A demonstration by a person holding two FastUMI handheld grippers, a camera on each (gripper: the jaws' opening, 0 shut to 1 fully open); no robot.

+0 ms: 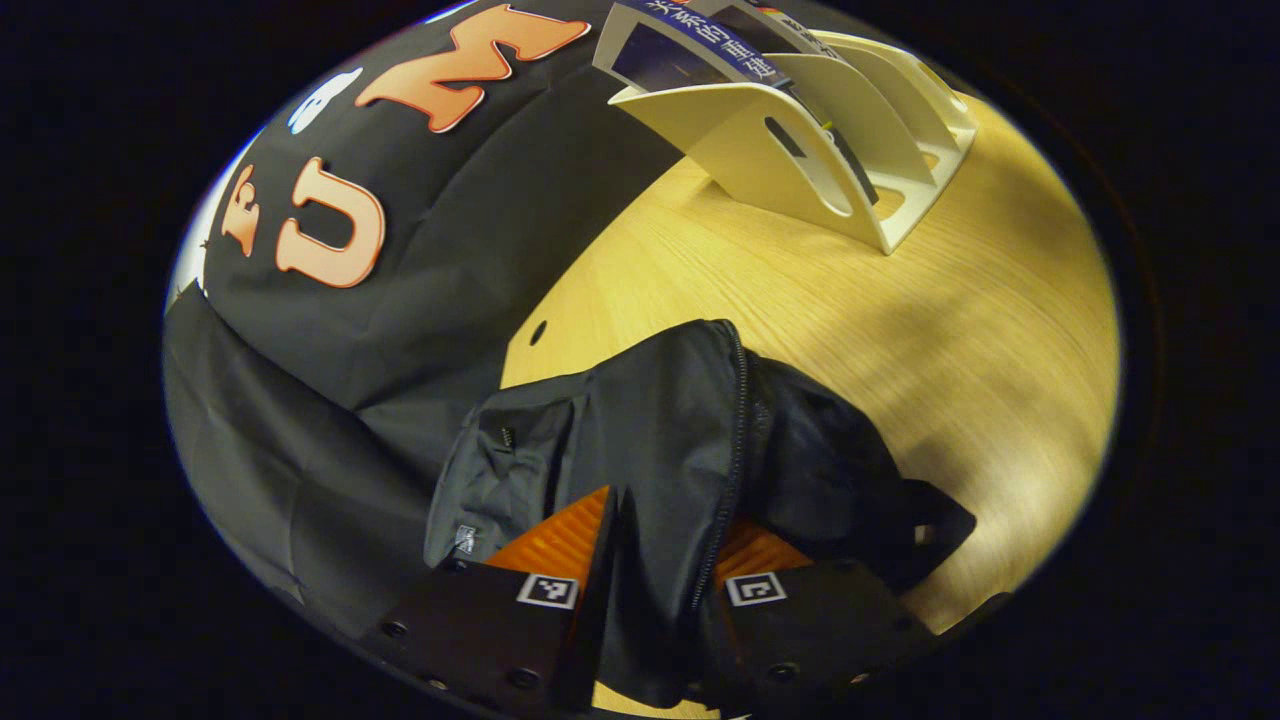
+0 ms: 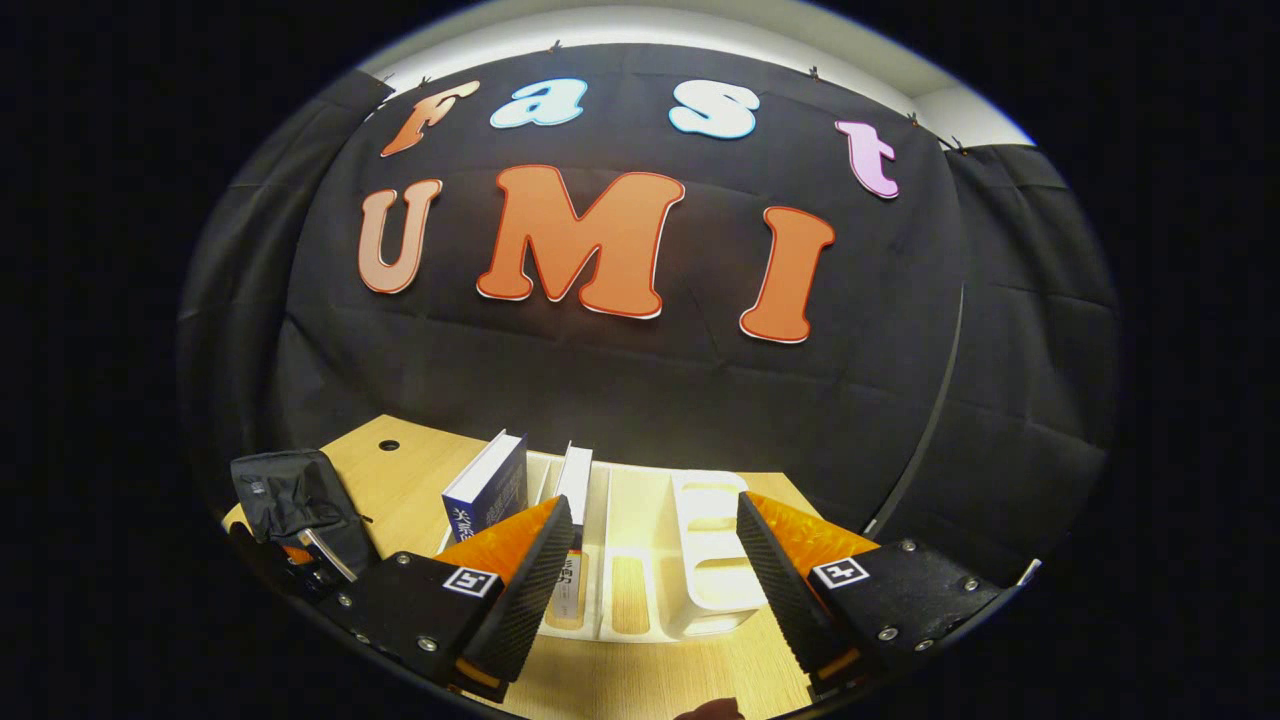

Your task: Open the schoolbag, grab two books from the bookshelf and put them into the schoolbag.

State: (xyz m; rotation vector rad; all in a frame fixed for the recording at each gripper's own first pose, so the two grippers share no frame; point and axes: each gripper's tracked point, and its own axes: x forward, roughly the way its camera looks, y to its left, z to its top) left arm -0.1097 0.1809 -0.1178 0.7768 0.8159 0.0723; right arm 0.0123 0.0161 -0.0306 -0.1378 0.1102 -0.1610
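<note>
Between the left gripper (image 1: 660, 560) jaws sits a fold of the black schoolbag (image 1: 680, 440), zipper running up beside one finger; whether both fingers press it, cannot tell. Bag lies on the wooden surface (image 1: 900, 330), bookshelf (image 1: 830, 150) beyond. Right gripper (image 2: 650, 560) jaws wide, nothing held; white bookshelf (image 2: 700, 560) straight ahead between them, two books (image 2: 490, 490) upright just left.

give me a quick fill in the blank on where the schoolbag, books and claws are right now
1. The left claw has its fingers on either side of the black ____ fabric.
2. The right claw is ____ in front of the white bookshelf.
3. ____ books stand in the bookshelf, among them a blue book.

Missing words: schoolbag; open; two
</note>
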